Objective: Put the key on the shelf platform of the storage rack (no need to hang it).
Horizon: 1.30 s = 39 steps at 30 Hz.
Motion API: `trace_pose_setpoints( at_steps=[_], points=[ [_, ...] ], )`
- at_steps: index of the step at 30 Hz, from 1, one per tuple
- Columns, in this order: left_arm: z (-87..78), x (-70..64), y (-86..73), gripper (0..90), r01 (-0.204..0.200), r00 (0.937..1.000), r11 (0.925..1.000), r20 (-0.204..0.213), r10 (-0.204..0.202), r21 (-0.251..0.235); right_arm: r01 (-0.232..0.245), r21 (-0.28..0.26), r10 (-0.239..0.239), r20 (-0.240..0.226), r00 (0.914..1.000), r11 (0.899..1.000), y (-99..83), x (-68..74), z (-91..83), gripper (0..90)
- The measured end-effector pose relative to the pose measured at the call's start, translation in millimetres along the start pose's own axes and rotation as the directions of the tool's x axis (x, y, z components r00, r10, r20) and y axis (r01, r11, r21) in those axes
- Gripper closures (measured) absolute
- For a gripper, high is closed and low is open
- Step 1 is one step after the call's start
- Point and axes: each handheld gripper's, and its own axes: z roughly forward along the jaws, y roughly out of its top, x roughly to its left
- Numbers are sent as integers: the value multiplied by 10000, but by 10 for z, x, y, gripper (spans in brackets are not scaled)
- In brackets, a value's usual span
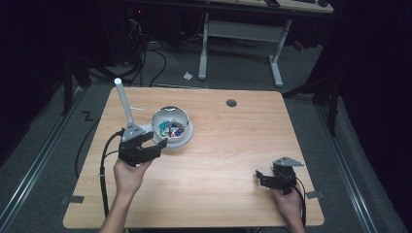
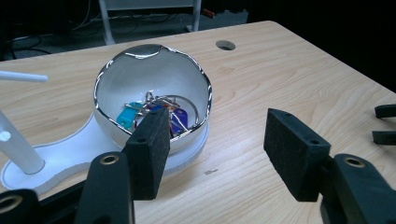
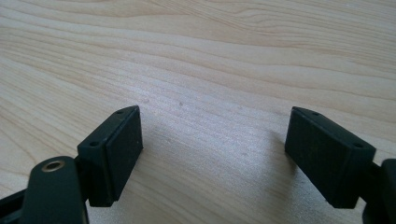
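Note:
A shiny metal bowl (image 1: pixel 156 120) stands on a white base (image 1: pixel 188 137) left of the table's middle. In it lies a bunch of keys (image 1: pixel 172 128) with blue and teal tags. In the left gripper view the bowl (image 2: pixel 140 74) is just beyond my jaws, and the keys (image 2: pixel 161 112) rest at its bottom. My left gripper (image 1: pixel 159 144) hovers open at the bowl's near side, holding nothing. My right gripper (image 1: pixel 261 177) is open low over bare wood near the front right, nothing between its pads (image 3: pixel 116 149).
A white post (image 1: pixel 124 103) rises from the left end of the white base (image 2: pixel 70 154). A round cable hole (image 1: pixel 231 103) sits near the table's far edge. The right gripper's jaw tips (image 2: pixel 385 123) poke in at the left gripper view's right edge.

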Motion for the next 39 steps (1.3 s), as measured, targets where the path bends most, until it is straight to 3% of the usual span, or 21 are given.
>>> trace_pose_setpoints(
  at_steps=[29,34,36,39],
  points=[
    [-84,307,-76,399,278,9989,9996,-367,-281,-72,-5,0,5,17,10000,10000,1,1,1,191],
    [-85,360,-87,399,462,9982,9989,-399,-457,125,-8,2,8,18,10000,10000,1,1,1,191],
    [-98,372,-81,397,839,9957,9962,-414,-829,230,-11,2,11,20,10000,10000,2,1,1,191],
    [-101,395,-99,397,806,9962,9964,-345,-797,264,-12,2,12,20,10000,10000,1,1,1,191]
  ],
)
